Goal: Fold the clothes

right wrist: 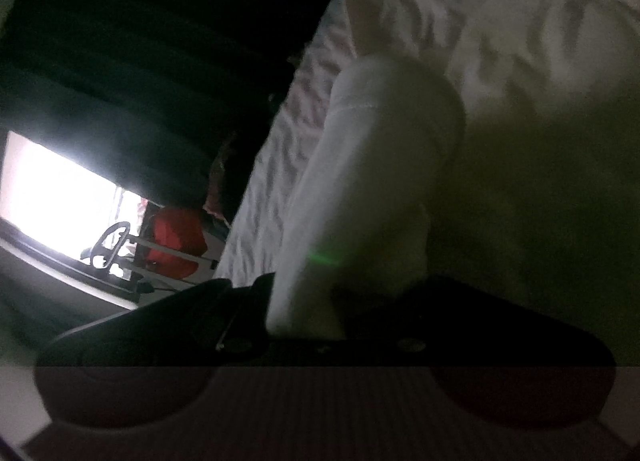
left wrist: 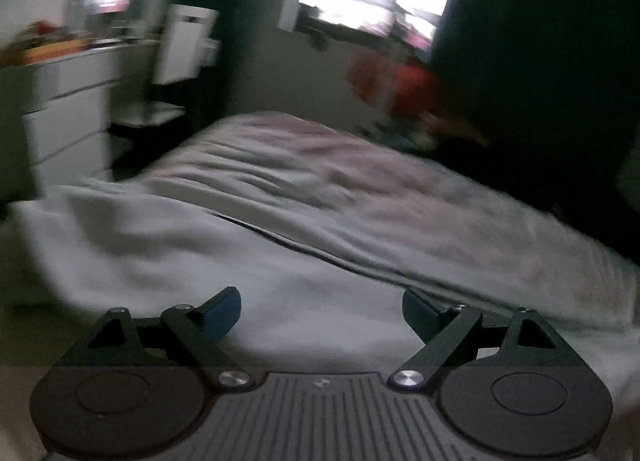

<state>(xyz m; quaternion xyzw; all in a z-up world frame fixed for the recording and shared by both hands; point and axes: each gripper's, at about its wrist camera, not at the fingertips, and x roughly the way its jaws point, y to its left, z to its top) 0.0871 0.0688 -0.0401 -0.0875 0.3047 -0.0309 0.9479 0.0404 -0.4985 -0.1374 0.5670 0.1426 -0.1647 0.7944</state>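
While right tongs (right wrist: 304, 301) pinch the pale cloth garment (right wrist: 372, 165) | left tongs (left wrist: 322, 311) wide open, empty above bed (left wrist: 360, 189) | risk: thin grip slips, fold collapses.

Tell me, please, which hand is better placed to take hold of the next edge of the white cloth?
Left, probably. The left gripper is open with nothing between its fingers, above the white cloth on the bed. The right gripper is already shut on a bunched fold of cloth, so it is occupied.
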